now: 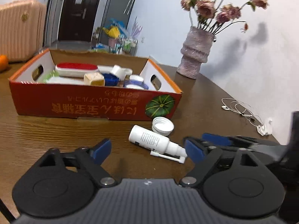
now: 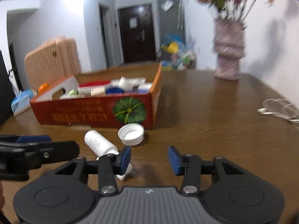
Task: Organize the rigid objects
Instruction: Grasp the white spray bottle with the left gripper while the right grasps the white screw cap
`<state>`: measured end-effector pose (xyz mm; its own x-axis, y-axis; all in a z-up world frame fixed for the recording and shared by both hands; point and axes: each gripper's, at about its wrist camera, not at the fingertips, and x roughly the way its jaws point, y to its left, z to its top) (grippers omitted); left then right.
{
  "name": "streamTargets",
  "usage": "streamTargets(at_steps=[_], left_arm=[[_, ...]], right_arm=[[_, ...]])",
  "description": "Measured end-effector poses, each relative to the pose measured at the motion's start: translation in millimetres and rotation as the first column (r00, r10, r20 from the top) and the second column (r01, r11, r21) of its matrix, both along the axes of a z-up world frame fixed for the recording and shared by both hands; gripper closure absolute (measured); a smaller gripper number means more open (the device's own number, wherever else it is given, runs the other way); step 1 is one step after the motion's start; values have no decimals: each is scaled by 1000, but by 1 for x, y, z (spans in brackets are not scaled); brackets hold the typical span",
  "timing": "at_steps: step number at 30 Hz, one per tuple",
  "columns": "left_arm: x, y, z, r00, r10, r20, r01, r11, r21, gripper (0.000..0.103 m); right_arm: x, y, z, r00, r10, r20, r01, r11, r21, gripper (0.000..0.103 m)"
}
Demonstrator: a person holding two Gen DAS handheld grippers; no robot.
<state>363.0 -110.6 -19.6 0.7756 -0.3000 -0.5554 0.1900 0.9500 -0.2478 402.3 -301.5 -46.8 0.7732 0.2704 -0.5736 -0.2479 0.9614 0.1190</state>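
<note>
A dark wooden table (image 1: 201,100) carries everything. Ahead of the jaws stands a red cardboard box (image 1: 93,102); nearer them lie a white spray bottle (image 1: 149,140) and a white cap (image 1: 163,126). Farther right are a vase (image 1: 196,56) and earphones (image 1: 243,110).

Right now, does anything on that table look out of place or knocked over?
Yes. A white spray bottle lies on its side in front of the red box, and a loose white cap sits open side up beside it. Other small items are already in the box. White earphones lie tangled near the wall.
</note>
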Motion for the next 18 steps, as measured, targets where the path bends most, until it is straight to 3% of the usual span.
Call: streamTargets(at_steps=[3, 4, 9, 12, 14, 16, 18], left_arm=[[19, 9, -8, 998, 20, -57, -22, 999, -39, 26], [25, 14, -11, 997, 22, -78, -27, 998, -59, 26], [44, 19, -21, 996, 8, -89, -14, 998, -63, 29], [52, 9, -22, 997, -45, -69, 43, 999, -25, 29], [53, -3, -23, 992, -118, -52, 120, 992, 30, 39], [52, -18, -27, 978, -201, -50, 206, 971, 124, 74], [46, -28, -31, 973, -231, -15, 228, 947, 224, 76]], right_arm=[[7, 13, -5, 990, 131, -46, -128, 989, 68, 74], [5, 15, -5, 986, 163, -37, -159, 983, 93, 73], [4, 5, -1, 999, 34, 7, -34, 998, 60, 65], [8, -10, 3, 999, -38, 19, 37, 997, 67, 63], [7, -21, 6, 996, -89, 32, 86, 992, 94, 57], [7, -30, 9, 993, -114, 39, 109, 986, 126, 50], [10, -32, 9, 992, -115, 47, 108, 985, 133, 50]])
